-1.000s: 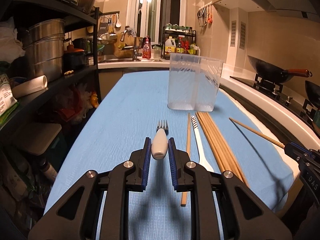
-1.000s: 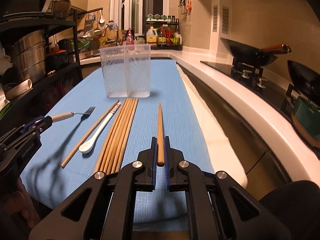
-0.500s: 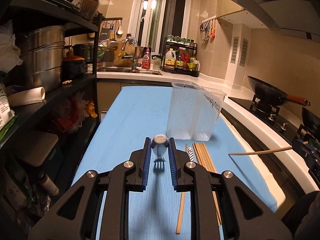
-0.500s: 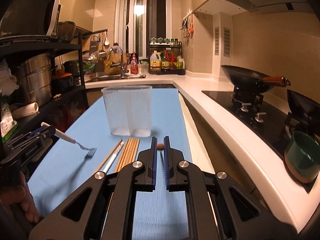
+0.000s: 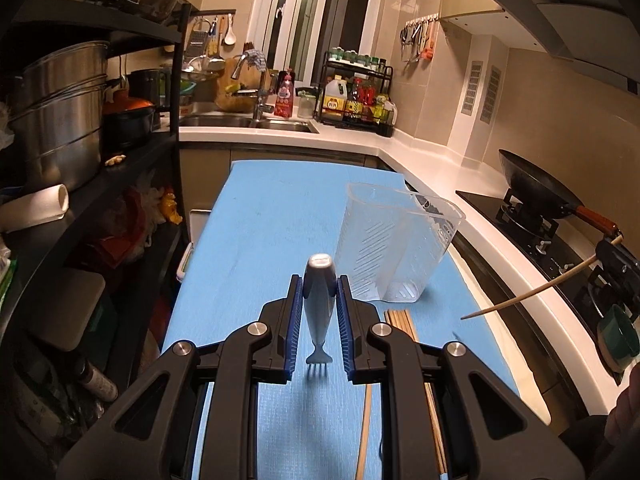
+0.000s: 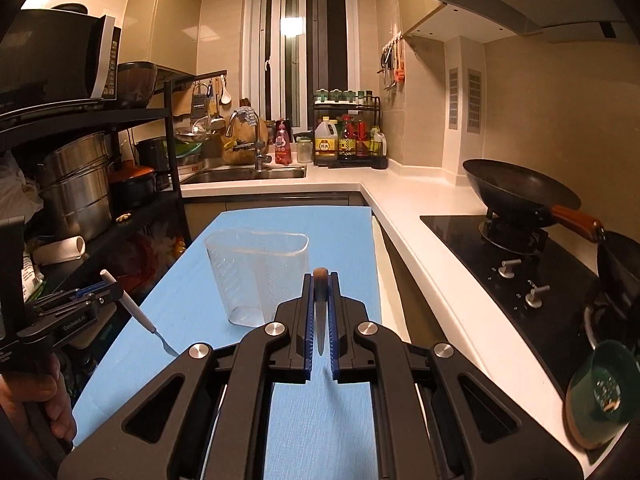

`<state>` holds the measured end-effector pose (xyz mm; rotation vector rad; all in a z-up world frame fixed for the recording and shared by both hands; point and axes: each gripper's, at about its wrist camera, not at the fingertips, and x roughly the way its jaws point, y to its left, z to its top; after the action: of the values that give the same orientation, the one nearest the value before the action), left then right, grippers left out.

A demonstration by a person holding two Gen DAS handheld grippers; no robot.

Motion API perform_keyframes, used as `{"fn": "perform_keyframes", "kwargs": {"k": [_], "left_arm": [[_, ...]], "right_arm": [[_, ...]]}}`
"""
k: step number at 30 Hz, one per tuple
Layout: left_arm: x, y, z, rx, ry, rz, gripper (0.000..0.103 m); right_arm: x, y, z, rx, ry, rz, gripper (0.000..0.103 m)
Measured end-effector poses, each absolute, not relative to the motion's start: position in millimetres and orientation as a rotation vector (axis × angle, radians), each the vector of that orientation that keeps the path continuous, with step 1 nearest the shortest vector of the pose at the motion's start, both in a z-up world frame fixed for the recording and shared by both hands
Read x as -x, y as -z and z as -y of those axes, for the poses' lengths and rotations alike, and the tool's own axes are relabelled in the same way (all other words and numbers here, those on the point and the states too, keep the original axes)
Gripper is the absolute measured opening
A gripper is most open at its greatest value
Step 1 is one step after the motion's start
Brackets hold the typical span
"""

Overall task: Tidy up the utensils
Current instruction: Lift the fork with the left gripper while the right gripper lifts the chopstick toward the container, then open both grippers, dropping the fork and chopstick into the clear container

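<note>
My left gripper (image 5: 319, 296) is shut on a white-handled fork (image 5: 319, 300), held above the blue mat with its tines pointing down. My right gripper (image 6: 320, 300) is shut on a wooden chopstick (image 6: 320, 320), its tip pointing down. A clear two-compartment plastic holder (image 5: 394, 244) stands empty on the mat, ahead and right of the left gripper; in the right wrist view the holder (image 6: 256, 276) is ahead and left. Several chopsticks (image 5: 404, 322) lie on the mat below the left gripper. The right-held chopstick (image 5: 536, 290) shows at the right of the left wrist view.
The blue mat (image 6: 340, 232) covers a narrow table. A black shelf rack with steel pots (image 5: 60, 120) stands at the left. A white counter (image 6: 420, 248) with a stove and wok (image 6: 520, 196) runs along the right. A green bowl (image 6: 600, 392) sits near right.
Both grippers have risen from the mat and tipped downward, lifting the fork and the chopstick so that each now hangs tip down above the mat near the holder.
</note>
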<state>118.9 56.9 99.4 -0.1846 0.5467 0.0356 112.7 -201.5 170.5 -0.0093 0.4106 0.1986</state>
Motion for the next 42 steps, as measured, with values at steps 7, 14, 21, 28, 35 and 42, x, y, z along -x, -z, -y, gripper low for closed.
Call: {"fn": "perform_keyframes", "kwargs": {"k": [7,14,21,28,35,42], "left_arm": [[-140.9,-137.5,-61.4,0.173,-0.004,-0.596,0.017],[-172.9,-212.6,-60.9,0.172,0.060,-0.564,0.017],[-208.2,-257.3,-37.2,0.153,0.104,-0.466,0.017],[-262.7,-203.3,-23.0,0.135,0.089,-0.518,0.017],[-283.3,-152.3,-17.6,0.111,0.090,-0.598,0.017],[-283.4,-131.1,-10.4,0.080,0.088,-0.627,0.019]], "right_arm": [[-134.5,-224.1,200.9,-0.003,-0.248,-0.424,0.007],[-154.8,-295.1,196.4,-0.014,-0.298,-0.392,0.007],[-185.2,-318.5,176.9,-0.002,-0.349,-0.352,0.006],[-225.5,-260.5,159.2,0.012,-0.345,-0.442,0.006],[-251.7,-200.5,152.2,0.002,-0.344,-0.539,0.006],[-257.1,-175.4,150.4,-0.031,-0.329,-0.578,0.016]]}}
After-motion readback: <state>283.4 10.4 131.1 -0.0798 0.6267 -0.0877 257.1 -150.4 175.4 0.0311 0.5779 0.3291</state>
